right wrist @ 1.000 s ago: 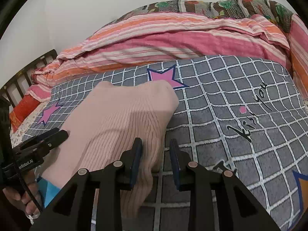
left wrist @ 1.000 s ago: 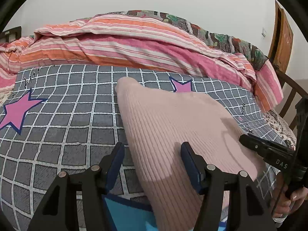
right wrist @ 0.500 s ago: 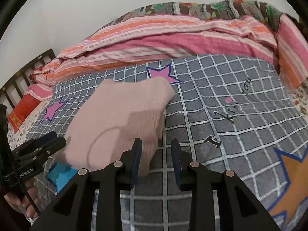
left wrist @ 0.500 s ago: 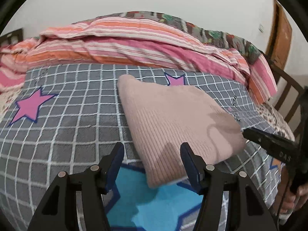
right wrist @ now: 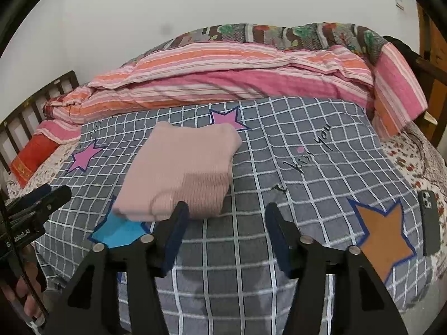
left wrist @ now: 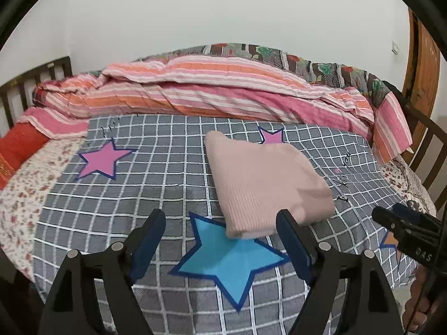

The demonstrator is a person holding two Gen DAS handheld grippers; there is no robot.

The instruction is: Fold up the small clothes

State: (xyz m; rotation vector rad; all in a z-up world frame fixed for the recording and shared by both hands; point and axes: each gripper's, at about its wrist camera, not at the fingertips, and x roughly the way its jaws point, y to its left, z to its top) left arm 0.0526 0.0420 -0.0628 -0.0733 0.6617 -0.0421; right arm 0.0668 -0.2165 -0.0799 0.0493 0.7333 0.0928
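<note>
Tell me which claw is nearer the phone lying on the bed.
Right. The right claw hangs open beside the orange star, with the phone off to its right. The left claw, open, sits beyond the folded pink sweater.

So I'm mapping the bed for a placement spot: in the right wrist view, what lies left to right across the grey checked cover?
Left gripper → blue star → folded pink sweater → orange star → phone.

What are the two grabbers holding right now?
Nothing. The left gripper and right gripper are both open and empty, and the folded pink sweater lies free on the grey blanket.
</note>
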